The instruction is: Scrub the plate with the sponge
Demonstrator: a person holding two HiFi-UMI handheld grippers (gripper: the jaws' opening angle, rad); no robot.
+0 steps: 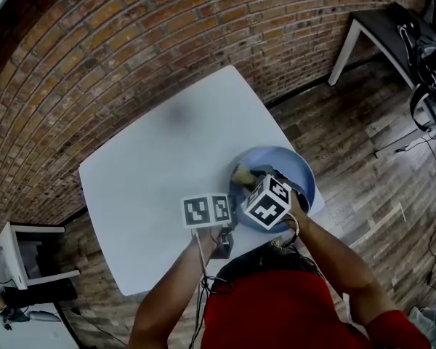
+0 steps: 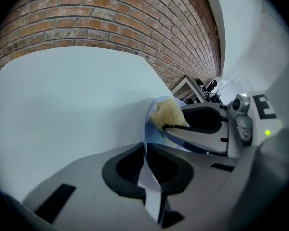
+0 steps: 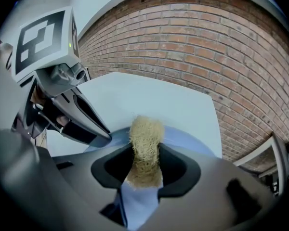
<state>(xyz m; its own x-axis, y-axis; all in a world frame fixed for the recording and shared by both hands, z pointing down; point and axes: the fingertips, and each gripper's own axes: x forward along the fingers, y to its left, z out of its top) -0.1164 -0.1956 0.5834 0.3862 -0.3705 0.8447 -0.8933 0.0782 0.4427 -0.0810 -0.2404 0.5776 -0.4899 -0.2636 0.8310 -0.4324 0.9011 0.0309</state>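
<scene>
- The blue plate is the thing I go by. The white table is under it, and the plate sits close to the table's corner nearest me.
- My left gripper is at the plate's left rim. Its jaws are pinched on that thin rim, one on each side.
- My right gripper is over the inside of the plate. Its jaws are squeezed on the yellow sponge, and the sponge's front end sticks out toward the plate.
- I can't tell if the sponge touches the plate yet.
- I think the plate is hard and smooth, so it may slip. It could break if it falls. The rim is the best place to hold it, and I must hold it tight.
- I think the sponge is light, soft and a bit scratchy. It squashes when pinched, so holding it by its back half leaves the front free to rub.
</scene>
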